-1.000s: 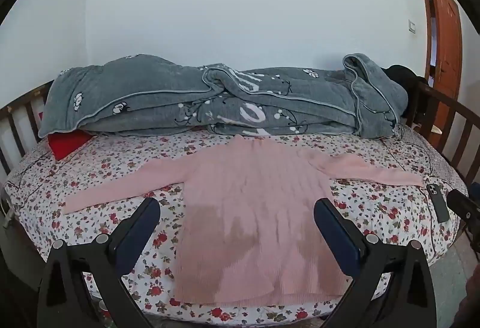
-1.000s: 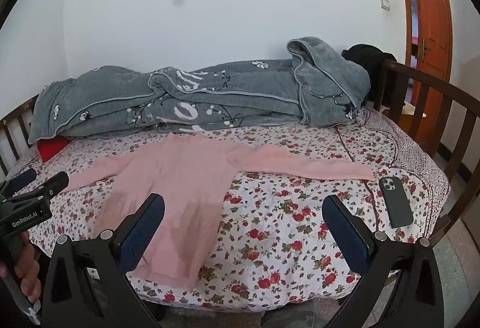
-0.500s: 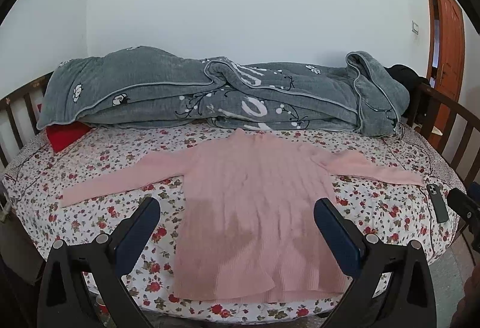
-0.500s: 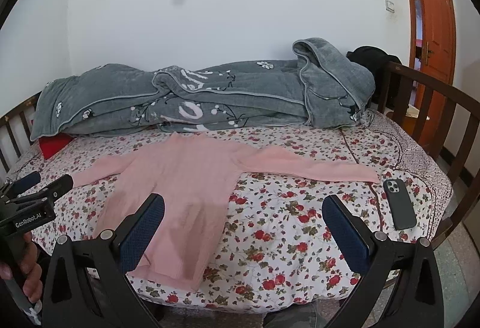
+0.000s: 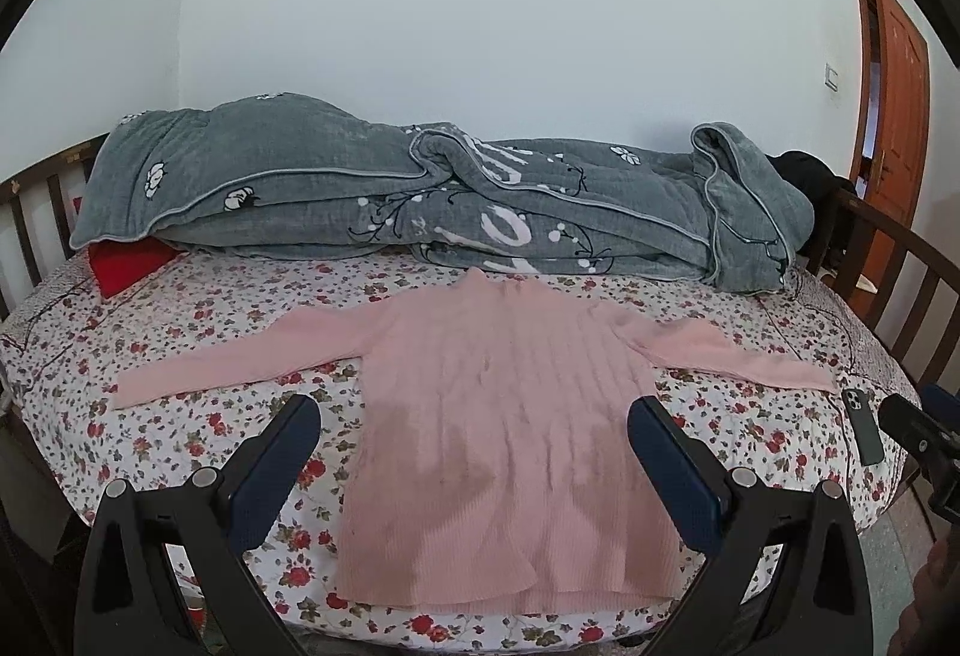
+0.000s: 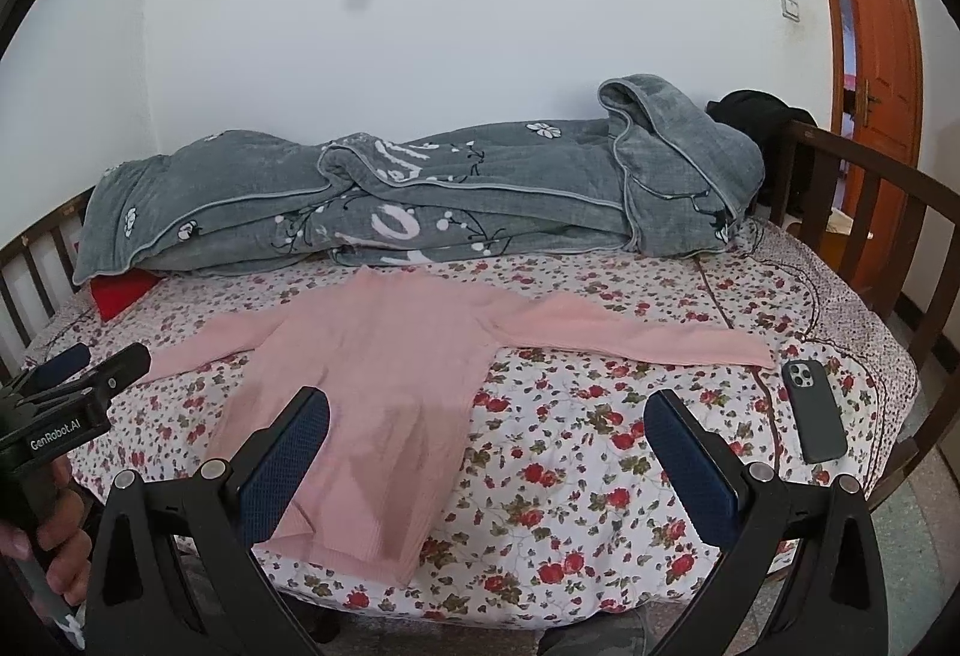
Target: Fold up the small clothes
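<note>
A pink long-sleeved sweater (image 5: 504, 416) lies flat on the floral bed sheet (image 5: 198, 410), both sleeves spread out sideways, hem toward me. It also shows in the right wrist view (image 6: 384, 380), left of centre. My left gripper (image 5: 474, 452) is open and empty, held above the sweater's lower body near the bed's front edge. My right gripper (image 6: 486, 446) is open and empty, above the sheet to the right of the sweater's body. The left gripper's tool shows at the left edge of the right wrist view (image 6: 72, 404).
A rolled grey quilt (image 5: 432, 212) lies along the back of the bed. A red cushion (image 5: 129, 263) peeks out at back left. A dark phone (image 6: 813, 419) lies at the right edge. Wooden rails (image 6: 864, 212) bound the bed; an orange door (image 6: 882, 74) stands right.
Both grippers have risen slightly and tilted, so the bed and sweater sit a little lower in both views. Both stay open. The sweater has not moved.
</note>
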Motion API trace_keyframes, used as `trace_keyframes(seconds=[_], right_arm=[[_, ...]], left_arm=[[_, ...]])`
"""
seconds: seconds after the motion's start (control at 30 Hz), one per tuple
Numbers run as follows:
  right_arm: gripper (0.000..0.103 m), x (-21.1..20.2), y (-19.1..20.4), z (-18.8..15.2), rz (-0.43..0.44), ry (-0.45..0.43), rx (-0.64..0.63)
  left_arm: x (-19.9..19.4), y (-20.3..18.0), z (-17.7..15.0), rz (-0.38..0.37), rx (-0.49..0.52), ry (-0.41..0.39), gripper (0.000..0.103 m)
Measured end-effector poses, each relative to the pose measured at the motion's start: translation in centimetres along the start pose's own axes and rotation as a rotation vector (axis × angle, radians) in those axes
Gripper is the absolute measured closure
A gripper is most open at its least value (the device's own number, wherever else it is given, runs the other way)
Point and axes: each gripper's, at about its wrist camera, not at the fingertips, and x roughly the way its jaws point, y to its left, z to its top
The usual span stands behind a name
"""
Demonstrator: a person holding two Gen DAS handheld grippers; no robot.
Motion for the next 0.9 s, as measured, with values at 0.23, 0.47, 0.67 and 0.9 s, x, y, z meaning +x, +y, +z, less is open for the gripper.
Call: trace_keyframes(seconds=[0.23, 0.47, 0.67, 0.9], right_arm=[[0.0, 0.13, 0.31, 0.03, -0.002, 0.002, -0.007], [0.0, 0.08, 0.92, 0.0, -0.02, -0.007, -0.025], [0.0, -0.12, 0.98, 0.12, -0.023, -0.018, -0.022], [0.0, -0.34, 0.95, 0.4, -0.019, -0.032, -0.016]], left_arm=[[-0.08, 0.11, 0.12, 0.001, 0.0, -0.006, 0.0], [-0.24, 0.13, 0.11, -0.002, -0.004, -0.009, 0.0], [-0.48, 0.11, 0.05, 0.005, 0.002, -0.015, 0.0], [-0.61, 0.36, 0.22, -0.004, -0.005, -0.017, 0.0]])
